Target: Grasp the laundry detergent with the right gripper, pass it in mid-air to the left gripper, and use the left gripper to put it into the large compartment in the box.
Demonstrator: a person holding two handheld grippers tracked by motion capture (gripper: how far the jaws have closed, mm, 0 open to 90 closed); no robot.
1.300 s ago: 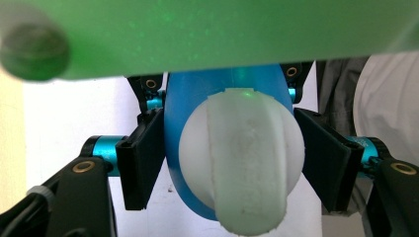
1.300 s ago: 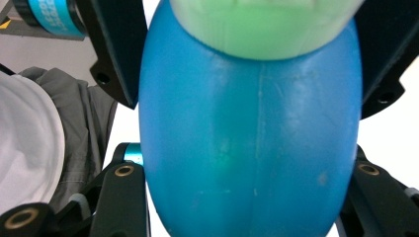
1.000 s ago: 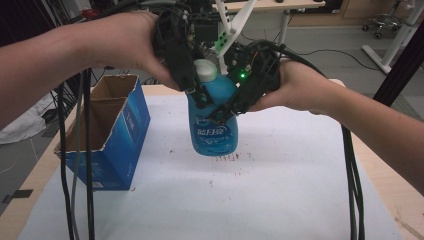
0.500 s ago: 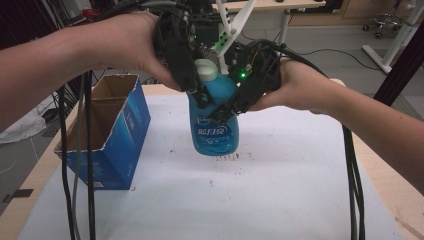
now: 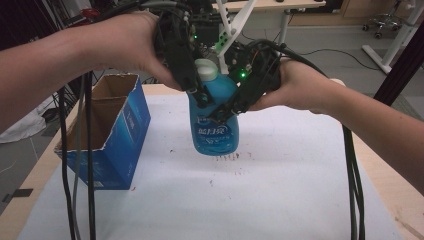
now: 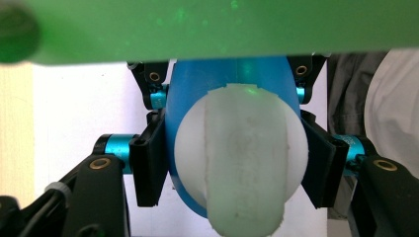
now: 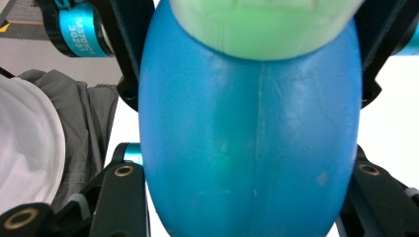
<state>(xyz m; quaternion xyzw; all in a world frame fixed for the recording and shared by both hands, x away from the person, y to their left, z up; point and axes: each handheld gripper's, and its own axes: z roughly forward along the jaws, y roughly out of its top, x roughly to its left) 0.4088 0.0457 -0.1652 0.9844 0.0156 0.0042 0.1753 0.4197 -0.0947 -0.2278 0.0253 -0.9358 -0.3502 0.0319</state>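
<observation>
Standing near the table's (image 5: 300, 200) left edge, a blue cardboard box (image 5: 107, 135) gapes open, its inside too dark to read. Above the table's middle, the left gripper (image 5: 202, 97), jaws just closed, clamps the white cap (image 6: 242, 158) of a translucent blue bottle (image 5: 215, 125). The right gripper (image 5: 222, 112) squeezes the bottle's smooth, seamed body (image 7: 252, 133).

Both forearms reach in from the near corners and meet above the table. The left gripper (image 5: 200, 95) has just been closing; the right gripper (image 5: 227, 107) is clamped, angled inward.
</observation>
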